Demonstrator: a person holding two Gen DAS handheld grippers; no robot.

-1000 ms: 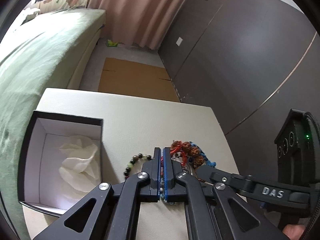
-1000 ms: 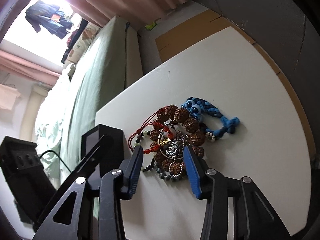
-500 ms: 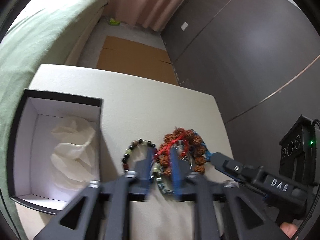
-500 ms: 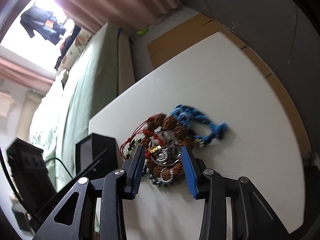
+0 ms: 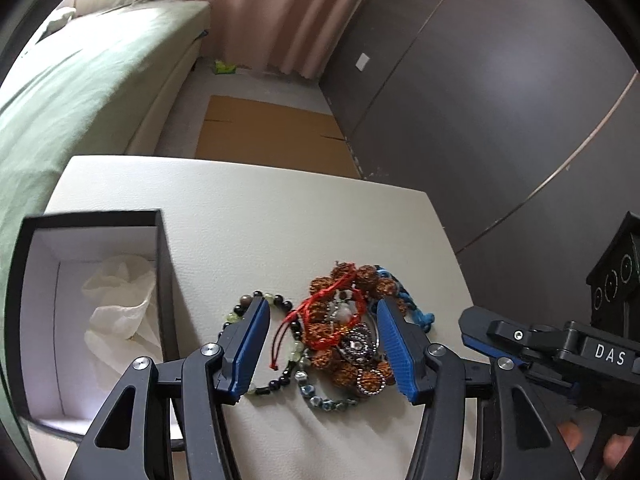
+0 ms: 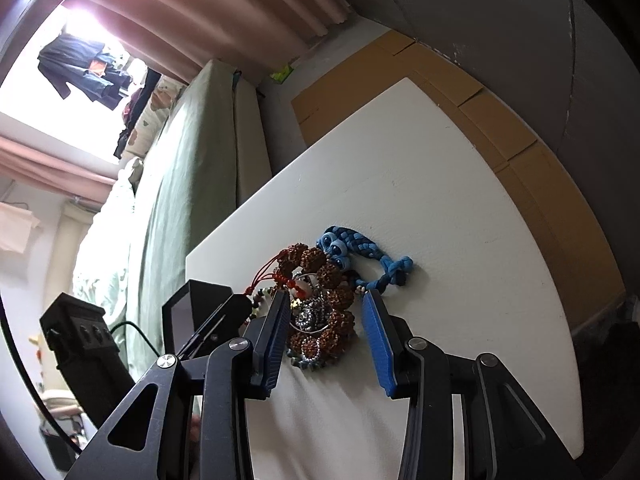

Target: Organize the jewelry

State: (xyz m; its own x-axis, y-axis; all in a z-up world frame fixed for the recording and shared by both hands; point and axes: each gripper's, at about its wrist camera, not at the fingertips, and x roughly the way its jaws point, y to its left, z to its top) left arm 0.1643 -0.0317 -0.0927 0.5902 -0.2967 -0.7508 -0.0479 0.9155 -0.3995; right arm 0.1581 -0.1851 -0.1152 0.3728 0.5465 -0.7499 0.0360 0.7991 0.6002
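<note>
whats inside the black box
The box holds crumpled white tissue and no visible jewelry. The tissue covers much of the floor, so anything under it is hidden.

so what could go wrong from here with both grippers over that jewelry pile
1. The pieces lie tangled: the red cord bracelet crosses the brown seed bracelet, so lifting one would likely drag others.
2. The left gripper, its jaws opening, straddles most of the pile, and the right gripper frames the same heap; both closing could make them pull against each other.
3. The dark bead bracelet lies partly under the left gripper's finger and may get pushed away from the box.
</note>
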